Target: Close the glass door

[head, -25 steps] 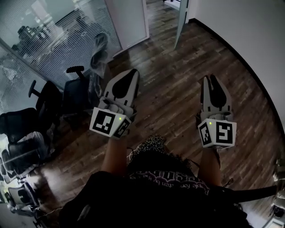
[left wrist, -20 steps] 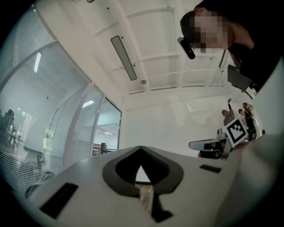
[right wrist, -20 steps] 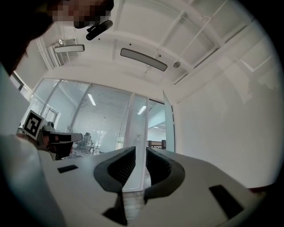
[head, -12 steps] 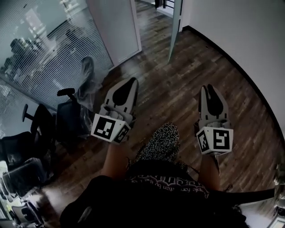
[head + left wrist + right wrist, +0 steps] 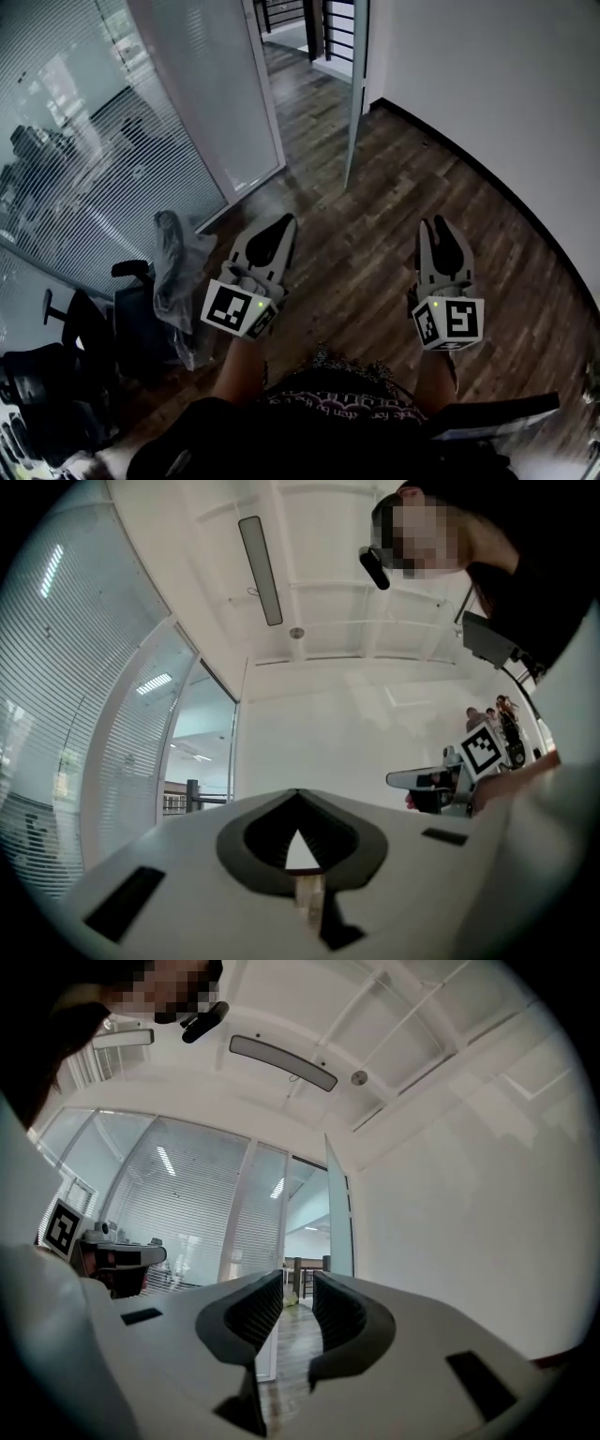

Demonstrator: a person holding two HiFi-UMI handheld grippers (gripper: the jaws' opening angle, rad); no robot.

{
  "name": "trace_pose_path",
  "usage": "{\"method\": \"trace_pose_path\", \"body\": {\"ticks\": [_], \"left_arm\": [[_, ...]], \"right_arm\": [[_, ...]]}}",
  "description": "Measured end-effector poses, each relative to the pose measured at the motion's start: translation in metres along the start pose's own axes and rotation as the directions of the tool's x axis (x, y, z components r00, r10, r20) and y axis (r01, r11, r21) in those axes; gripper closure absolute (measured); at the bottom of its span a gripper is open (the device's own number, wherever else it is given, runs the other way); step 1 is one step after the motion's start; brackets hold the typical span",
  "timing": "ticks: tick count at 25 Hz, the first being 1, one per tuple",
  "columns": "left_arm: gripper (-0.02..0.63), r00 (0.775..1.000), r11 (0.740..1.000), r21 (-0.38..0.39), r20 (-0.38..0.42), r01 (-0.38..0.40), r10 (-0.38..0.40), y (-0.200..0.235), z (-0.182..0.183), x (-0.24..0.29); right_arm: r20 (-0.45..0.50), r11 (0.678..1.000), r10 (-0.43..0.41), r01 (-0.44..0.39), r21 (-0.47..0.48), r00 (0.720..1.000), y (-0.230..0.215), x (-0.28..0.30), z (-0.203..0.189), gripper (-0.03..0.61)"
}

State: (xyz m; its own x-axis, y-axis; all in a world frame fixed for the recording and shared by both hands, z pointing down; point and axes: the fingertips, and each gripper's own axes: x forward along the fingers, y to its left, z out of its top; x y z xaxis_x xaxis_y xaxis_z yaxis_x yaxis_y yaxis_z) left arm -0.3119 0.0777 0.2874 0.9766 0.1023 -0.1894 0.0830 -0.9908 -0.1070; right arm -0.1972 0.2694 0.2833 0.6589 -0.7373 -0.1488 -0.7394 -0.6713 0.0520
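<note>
1. We note the glass door (image 5: 355,103) stands open at 12 o'clock, nearer than a second ago.
2. The right hand-held gripper (image 5: 437,225) has just been opening: narrow gap, nothing between. The left hand-held gripper (image 5: 283,225) is closed, empty.
3. We judge the approach continues; door untouched.

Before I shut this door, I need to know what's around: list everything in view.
door: one, clear glass, open, ahead by wall
partition: one, striped glass, left
wall: one, white, right
floor: one, dark wood, underfoot
chairs: several, black, lower left
cover: one, grey, over a chair
railing: one, black, past the doorway
left gripper: one, white, shut, empty
right gripper: one, white, jaws just opening, nothing between them
</note>
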Motion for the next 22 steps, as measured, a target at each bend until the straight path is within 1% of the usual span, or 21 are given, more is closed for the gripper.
{"method": "trace_pose_path", "body": {"ticks": [5, 8, 12, 16, 19, 22], "left_arm": [[0.612, 0.999, 0.999, -0.024, -0.024, -0.039, 0.038, 0.032, -0.018, 0.046], [0.612, 0.999, 0.999, -0.031, -0.016, -0.032, 0.031, 0.035, -0.024, 0.081], [0.612, 0.998, 0.999, -0.014, -0.039, -0.049, 0.049, 0.040, -0.044, 0.137], [0.612, 0.994, 0.996, -0.021, -0.061, -0.091, 0.089, 0.042, -0.063, 0.200], [0.612, 0.995, 0.995, -0.023, -0.045, -0.092, 0.091, 0.037, -0.068, 0.251], [0.612, 0.993, 0.993, -0.015, -0.041, -0.114, 0.113, 0.032, -0.073, 0.296]], "right_arm": [[-0.007, 1.000, -0.014, 0.014, 0.008, 1.000, -0.028, 0.044, -0.013, 0.497], [-0.007, 1.000, -0.005, 0.005, 0.008, 1.000, -0.049, 0.070, -0.020, 0.497], [-0.005, 1.000, 0.014, -0.014, 0.022, 1.000, -0.091, 0.113, -0.036, 0.497], [-0.027, 0.998, 0.054, -0.053, 0.040, 0.998, -0.138, 0.161, -0.057, 0.497], [-0.023, 0.995, 0.094, -0.093, 0.042, 0.995, -0.172, 0.194, -0.059, 0.497], [-0.025, 0.990, 0.140, -0.139, 0.030, 0.990, -0.204, 0.221, -0.061, 0.497]]}}
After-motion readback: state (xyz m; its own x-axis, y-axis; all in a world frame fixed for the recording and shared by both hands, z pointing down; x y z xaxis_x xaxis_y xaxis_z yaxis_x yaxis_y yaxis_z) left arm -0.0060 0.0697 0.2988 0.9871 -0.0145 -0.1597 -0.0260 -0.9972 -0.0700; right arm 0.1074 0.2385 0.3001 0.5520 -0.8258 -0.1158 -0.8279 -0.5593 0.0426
